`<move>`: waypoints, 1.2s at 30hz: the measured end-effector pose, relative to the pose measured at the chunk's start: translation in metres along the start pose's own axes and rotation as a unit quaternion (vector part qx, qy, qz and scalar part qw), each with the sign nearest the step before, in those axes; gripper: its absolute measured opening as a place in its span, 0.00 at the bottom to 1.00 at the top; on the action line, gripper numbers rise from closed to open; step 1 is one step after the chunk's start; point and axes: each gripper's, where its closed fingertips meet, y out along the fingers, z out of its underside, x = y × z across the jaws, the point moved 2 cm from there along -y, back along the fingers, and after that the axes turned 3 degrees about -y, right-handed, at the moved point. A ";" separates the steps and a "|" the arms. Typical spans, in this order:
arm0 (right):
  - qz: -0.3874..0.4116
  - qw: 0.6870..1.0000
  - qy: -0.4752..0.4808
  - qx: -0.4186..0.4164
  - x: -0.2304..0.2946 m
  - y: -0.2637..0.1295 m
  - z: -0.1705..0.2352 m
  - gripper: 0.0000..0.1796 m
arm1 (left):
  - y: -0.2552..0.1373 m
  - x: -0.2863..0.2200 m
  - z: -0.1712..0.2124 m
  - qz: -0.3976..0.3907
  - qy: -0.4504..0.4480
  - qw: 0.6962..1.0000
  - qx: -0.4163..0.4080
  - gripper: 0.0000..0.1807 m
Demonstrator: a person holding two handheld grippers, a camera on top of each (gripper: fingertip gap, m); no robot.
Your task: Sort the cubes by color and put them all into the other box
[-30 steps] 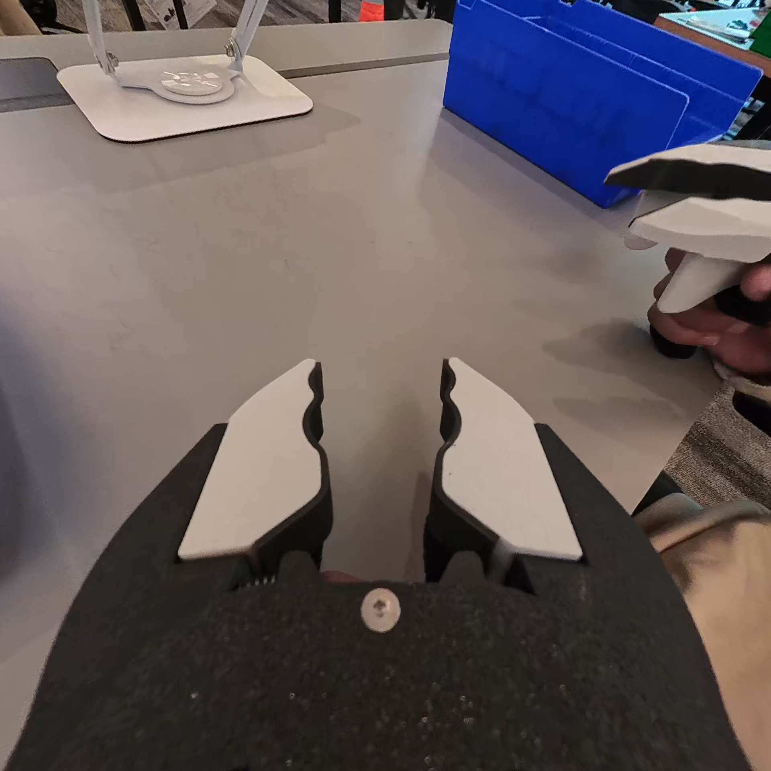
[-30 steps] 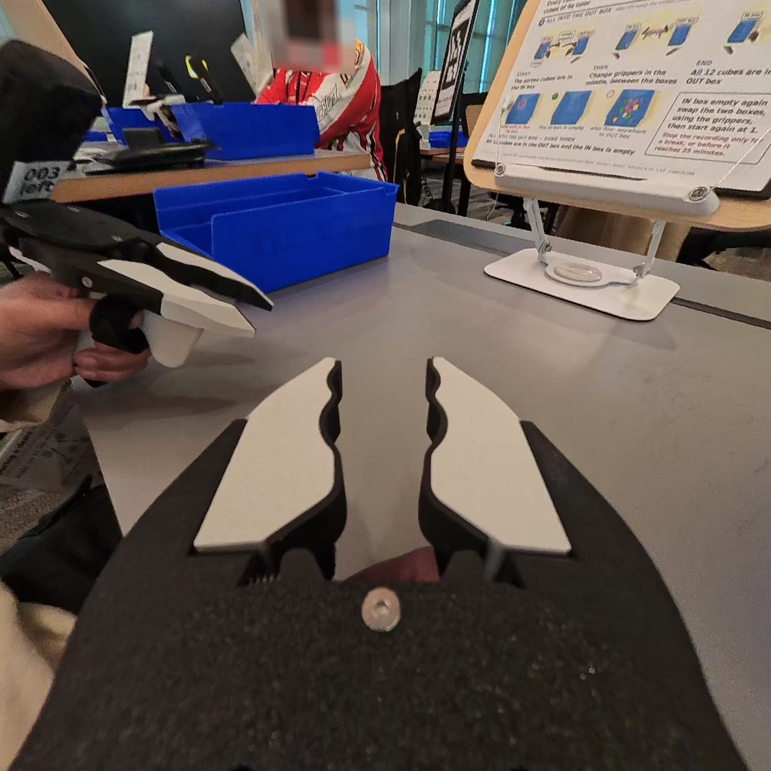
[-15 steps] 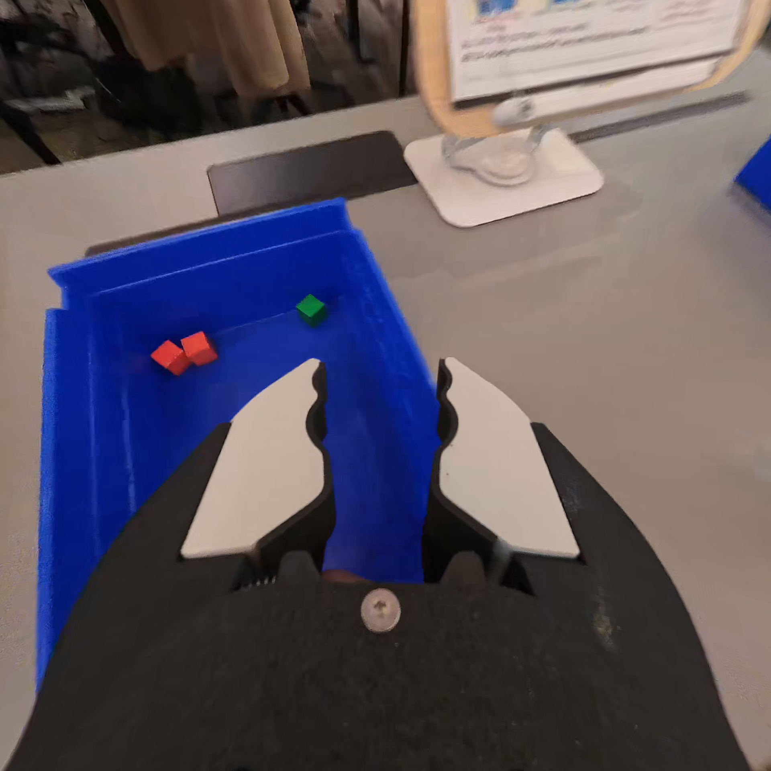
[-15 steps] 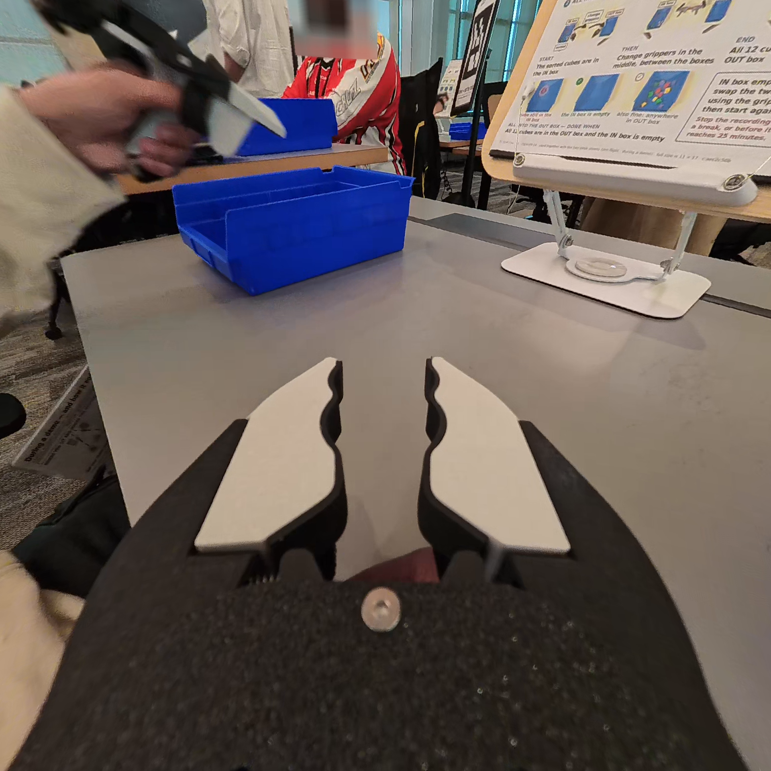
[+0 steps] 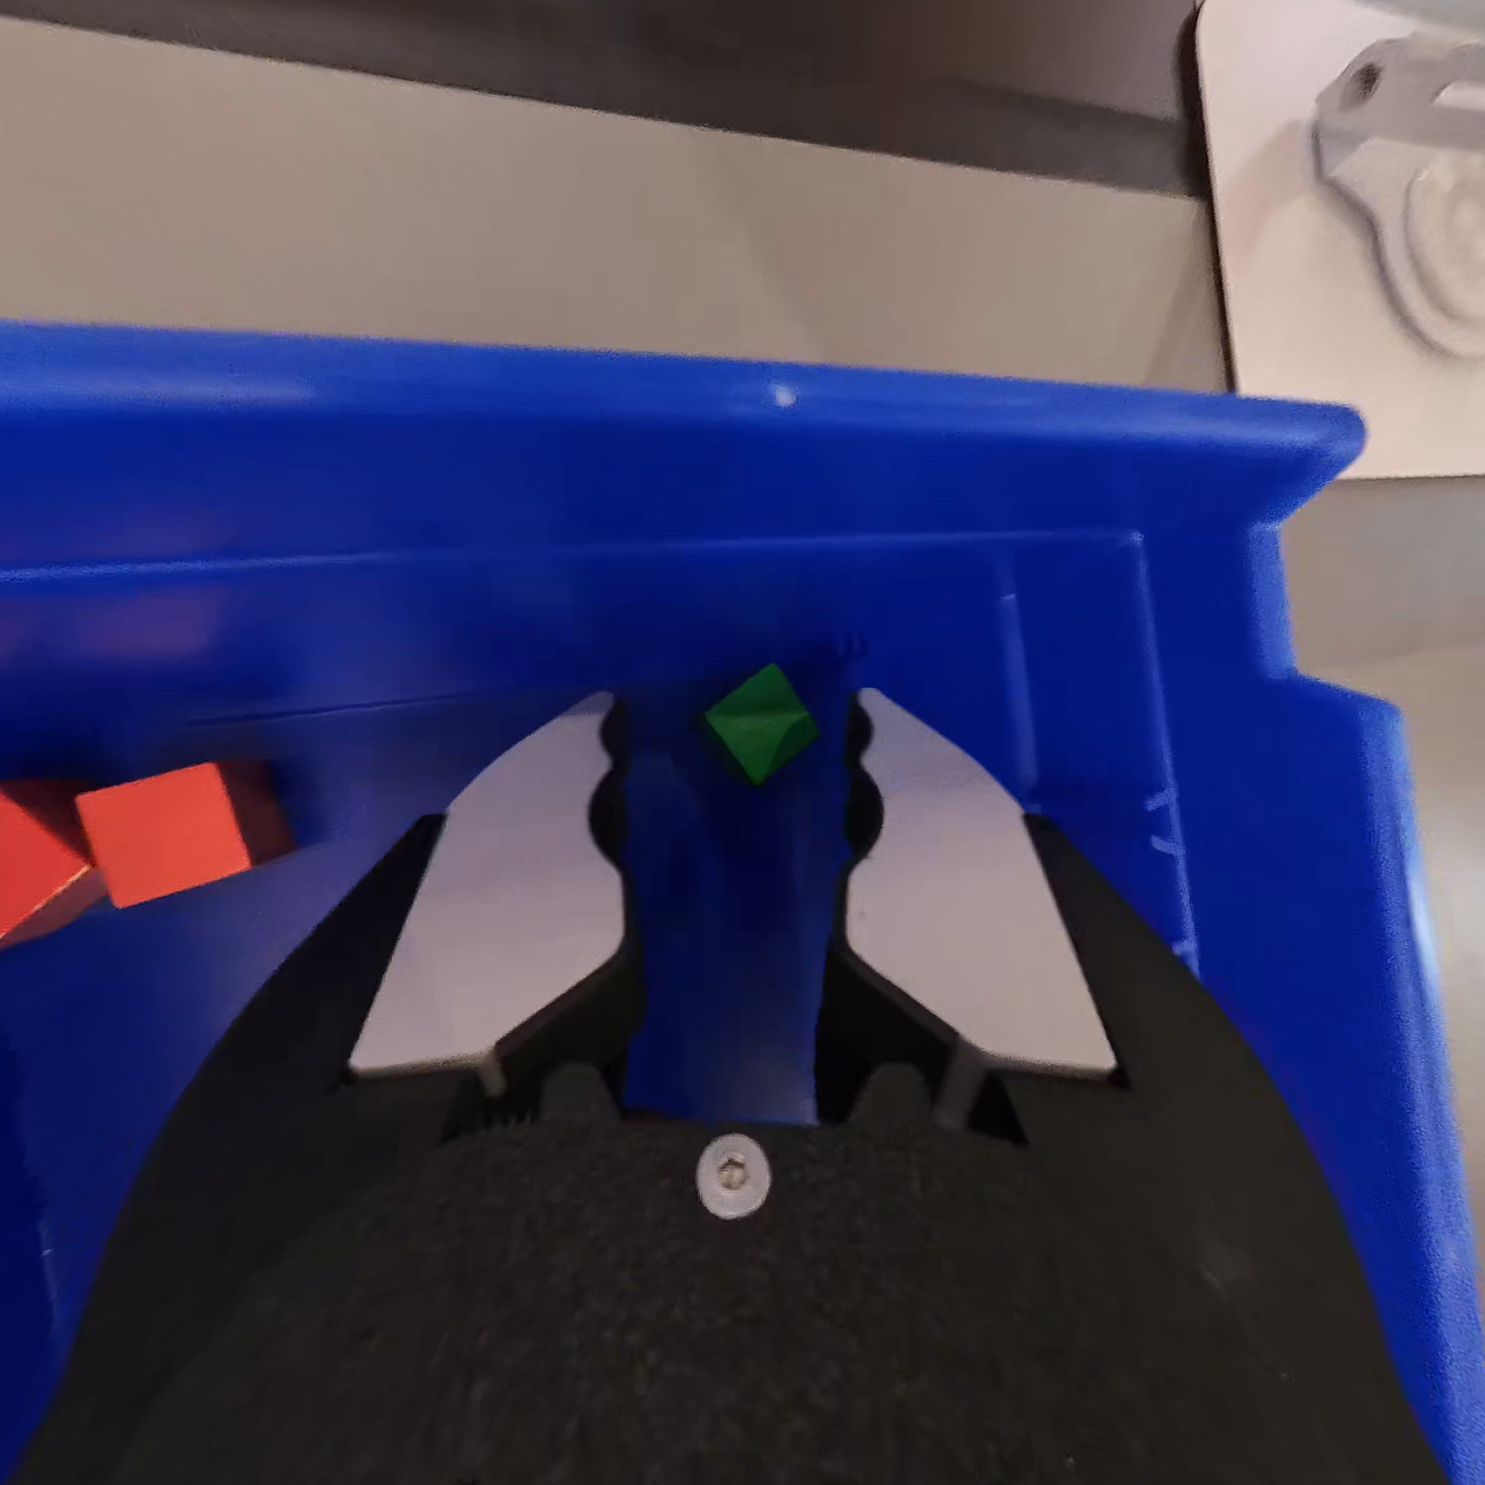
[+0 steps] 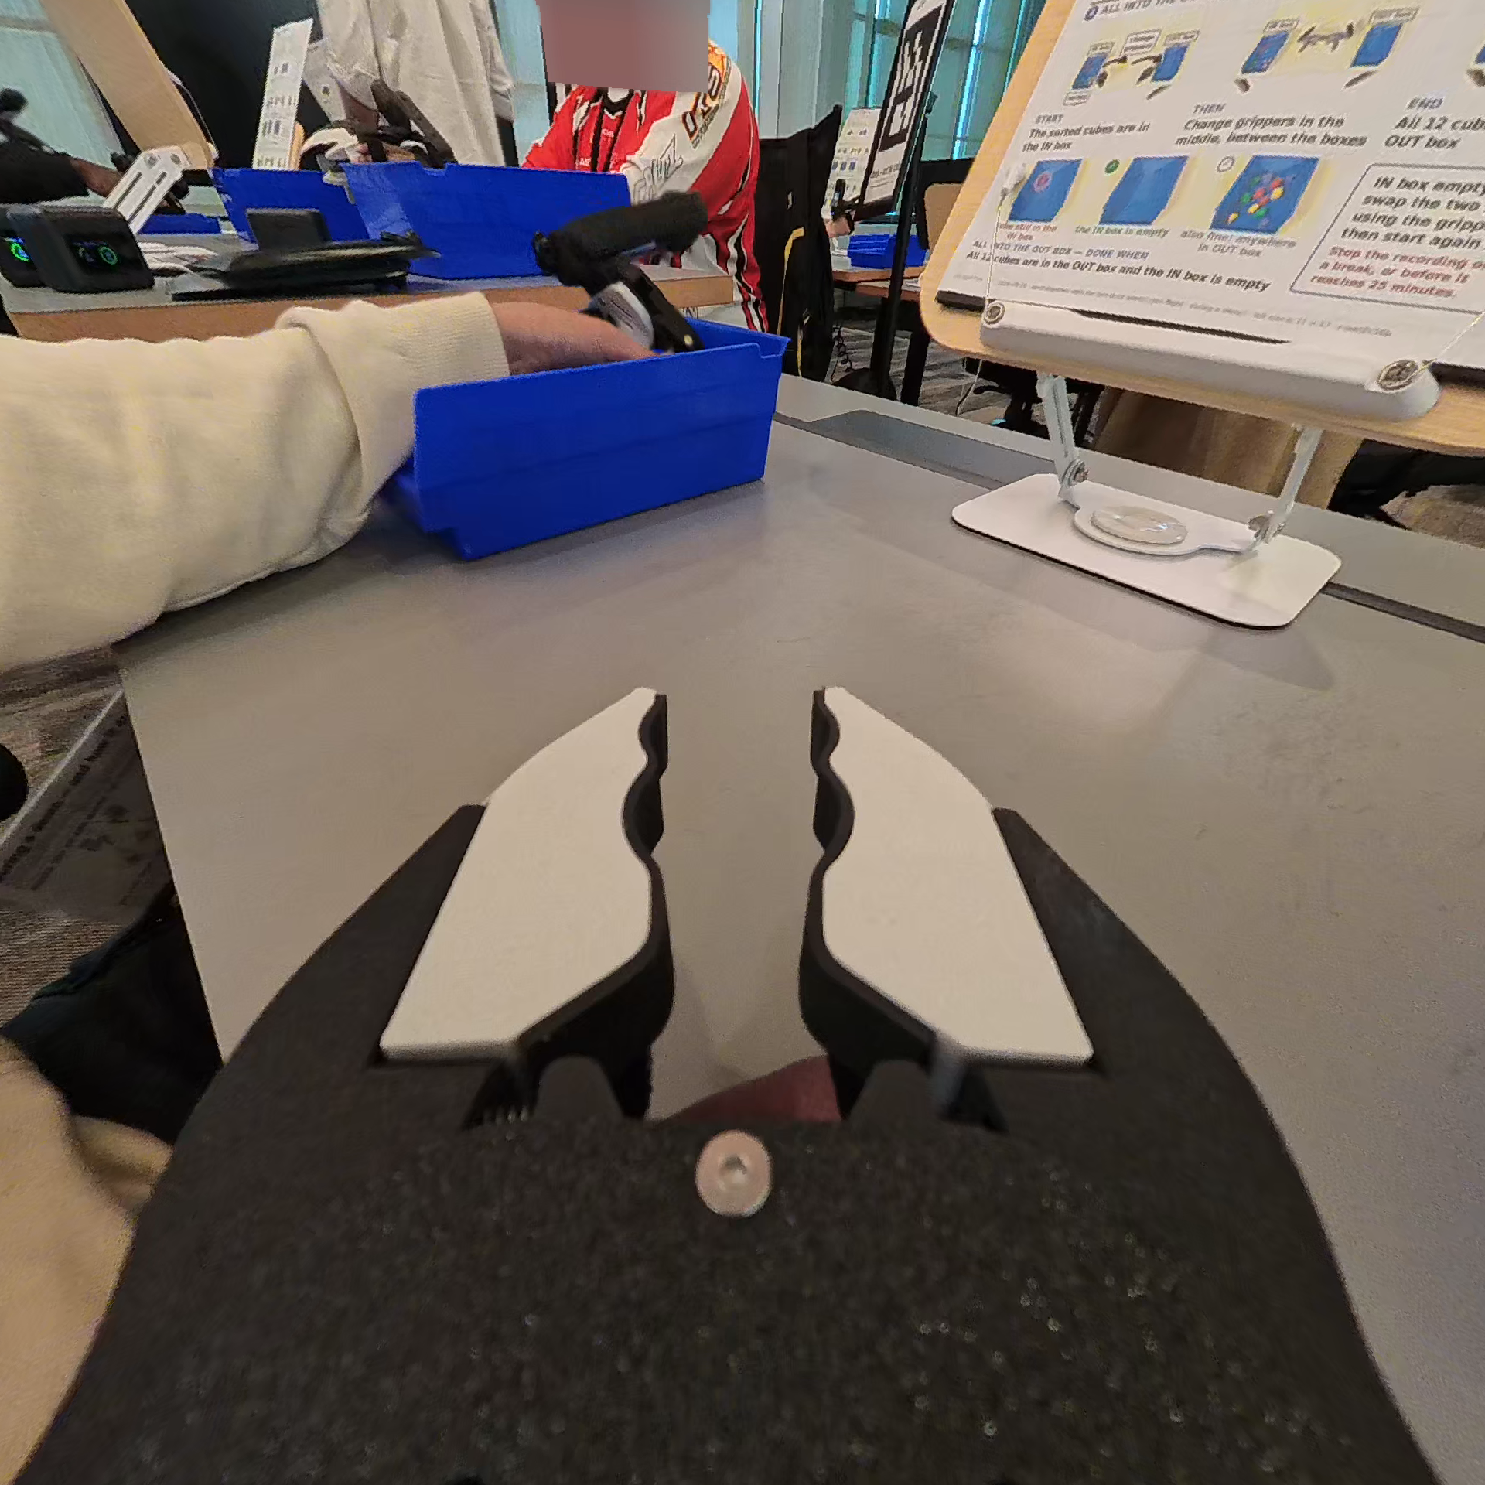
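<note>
Two grippers gaped empty: left gripper framed green cube in blue box; red cube at nine o'clock; right gripper over table.

We look across a grey surface with a dull sheen; a dark seam runs across its far side. On it a white stand with slim metal legs carries a tilted wooden board bearing a printed sheet. Beyond, a second table with a wood-coloured edge holds blue bins, dark devices and another small stand. People are behind it, one in a red and white top. Tall windows at the back let in cool daylight. At the left edge we see mottled grey carpet on the floor.
</note>
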 end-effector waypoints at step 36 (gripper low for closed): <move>0.006 0.964 -0.257 -0.066 0.023 0.030 -0.074 0.21 | -0.174 -0.333 0.195 0.615 0.155 0.772 0.032 0.12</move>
